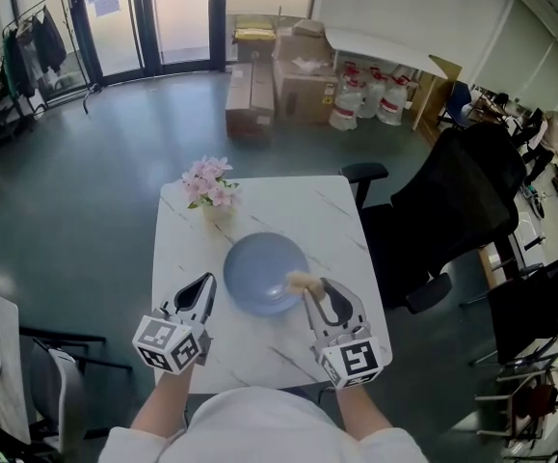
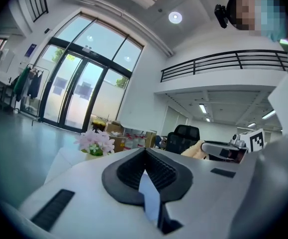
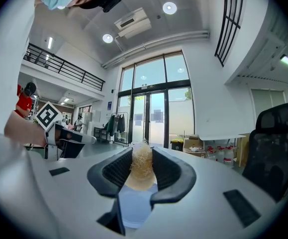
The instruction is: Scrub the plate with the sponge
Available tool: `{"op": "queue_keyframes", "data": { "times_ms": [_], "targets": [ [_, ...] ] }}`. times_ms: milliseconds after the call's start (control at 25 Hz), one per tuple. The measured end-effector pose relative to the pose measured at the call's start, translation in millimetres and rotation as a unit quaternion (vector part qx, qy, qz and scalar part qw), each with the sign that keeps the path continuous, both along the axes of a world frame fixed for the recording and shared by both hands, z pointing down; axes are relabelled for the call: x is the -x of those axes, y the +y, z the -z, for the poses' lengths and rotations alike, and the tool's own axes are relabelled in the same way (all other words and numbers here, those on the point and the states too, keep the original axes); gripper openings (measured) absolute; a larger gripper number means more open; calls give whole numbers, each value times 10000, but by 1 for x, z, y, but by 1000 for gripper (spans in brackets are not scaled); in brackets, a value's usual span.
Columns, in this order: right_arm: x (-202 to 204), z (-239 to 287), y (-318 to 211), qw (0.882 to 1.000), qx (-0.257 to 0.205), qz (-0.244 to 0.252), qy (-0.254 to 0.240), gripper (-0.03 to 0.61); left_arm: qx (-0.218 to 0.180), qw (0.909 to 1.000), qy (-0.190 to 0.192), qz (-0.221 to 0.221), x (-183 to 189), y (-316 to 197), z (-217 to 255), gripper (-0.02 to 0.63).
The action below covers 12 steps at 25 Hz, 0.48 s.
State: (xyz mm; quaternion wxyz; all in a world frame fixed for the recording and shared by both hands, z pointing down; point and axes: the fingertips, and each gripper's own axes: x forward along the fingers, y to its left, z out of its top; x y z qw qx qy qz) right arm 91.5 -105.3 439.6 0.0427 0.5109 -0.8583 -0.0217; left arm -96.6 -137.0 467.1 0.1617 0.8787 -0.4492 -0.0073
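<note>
The right hand-held gripper [image 1: 315, 285] is clamped on the sponge [image 1: 301, 281], a tan, fibrous pad. In the right gripper view the sponge [image 3: 142, 171] fills the gap between the two black ribbed pads of the right hand-held gripper [image 3: 143, 156] and sticks out a little beyond their tips. In the head view the sponge sits over the near right rim of the plate [image 1: 259, 270]. Whether it presses on the plate or hangs just above it cannot be told.

The plate is round and blue and lies flat in the middle of the white marbled bench [image 1: 298, 205].

The left hand-held gripper [image 1: 204, 280] hovers at the near left of the plate, just beside its rim and apart from it. Its tips point toward the far side. In its own view the left hand-held gripper [image 2: 144, 151] has its jaws brought together at the tips with nothing between them.

A small pot of pink flowers [image 1: 209, 183] stands at the far left corner of the bench, well apart from the plate and both grippers. Nothing lies between the sponge and the plate.

A black office chair [image 1: 452, 210] stands just to the right of the bench. Far across the floor are cardboard boxes [image 1: 298, 75] and water jugs [image 1: 367, 99]. A clothes rack [image 1: 33, 41] stands at the far left by the glass doors.
</note>
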Motion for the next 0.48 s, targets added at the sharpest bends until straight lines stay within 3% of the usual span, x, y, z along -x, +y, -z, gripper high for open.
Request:
{"op": "queue_keyframes", "data": {
  "times_ms": [280, 480],
  "targets": [
    [7, 0, 17, 9999, 71, -91, 12, 130, 38, 9997, 219, -98, 2, 25, 6, 32],
    [10, -1, 25, 9998, 105, -149, 39, 130, -17, 9997, 141, -194, 3, 34, 9, 32]
  ]
}}
